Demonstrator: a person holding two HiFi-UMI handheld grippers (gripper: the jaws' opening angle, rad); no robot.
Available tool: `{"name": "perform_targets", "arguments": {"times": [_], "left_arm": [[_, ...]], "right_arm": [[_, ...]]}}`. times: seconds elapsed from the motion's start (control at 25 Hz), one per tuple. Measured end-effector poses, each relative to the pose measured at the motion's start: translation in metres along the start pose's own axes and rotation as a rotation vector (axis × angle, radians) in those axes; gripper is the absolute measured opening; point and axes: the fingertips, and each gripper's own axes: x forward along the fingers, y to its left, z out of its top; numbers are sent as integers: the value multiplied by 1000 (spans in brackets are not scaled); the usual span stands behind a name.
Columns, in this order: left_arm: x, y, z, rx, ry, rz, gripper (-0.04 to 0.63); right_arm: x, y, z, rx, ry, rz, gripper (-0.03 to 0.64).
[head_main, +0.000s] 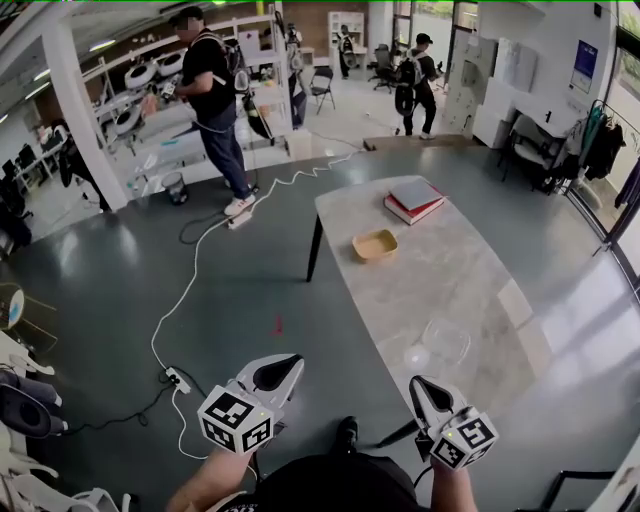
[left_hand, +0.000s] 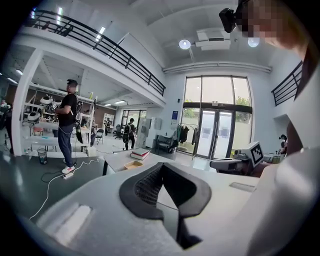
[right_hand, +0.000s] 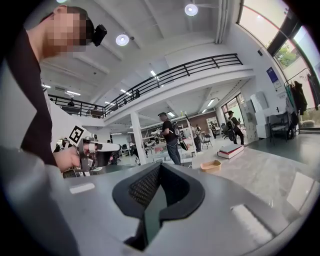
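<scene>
Both grippers are held low, close to my body and apart from the table. My left gripper (head_main: 284, 367) is shut and empty over the dark floor; in the left gripper view its black pads (left_hand: 150, 187) meet. My right gripper (head_main: 421, 387) is also shut and empty, just short of the near end of the marble table (head_main: 470, 270). Nearest to it lie a clear plastic container (head_main: 446, 340) and a clear round lid (head_main: 416, 357). Farther along the table are a yellow tray (head_main: 375, 245) and stacked books (head_main: 413, 200).
A white cable runs over the floor to a power strip (head_main: 177, 380) left of my left gripper. A person (head_main: 215, 100) stands beyond the table's far left, with others farther back. A clothes rack (head_main: 605, 145) is at the right, and a dark chair frame (head_main: 575, 485) at the bottom right.
</scene>
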Motion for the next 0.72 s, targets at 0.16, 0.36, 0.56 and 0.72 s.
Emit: {"name": "perform_targets", "arguments": {"times": [0.16,0.36,0.56,0.72], "left_arm": [[39,19,13,8,18,12,5],[82,28,31,-16,24,14,5],[107,50,37,-13,32,32,5],[118,82,29,-38,48,76,5]], "right_arm": [[29,-40,14,9,-9,15,0],[53,-75,31,27,-1,41,1],[91,-99,29,40,41,65,1],[124,-107,20,32,63,126,1]]}}
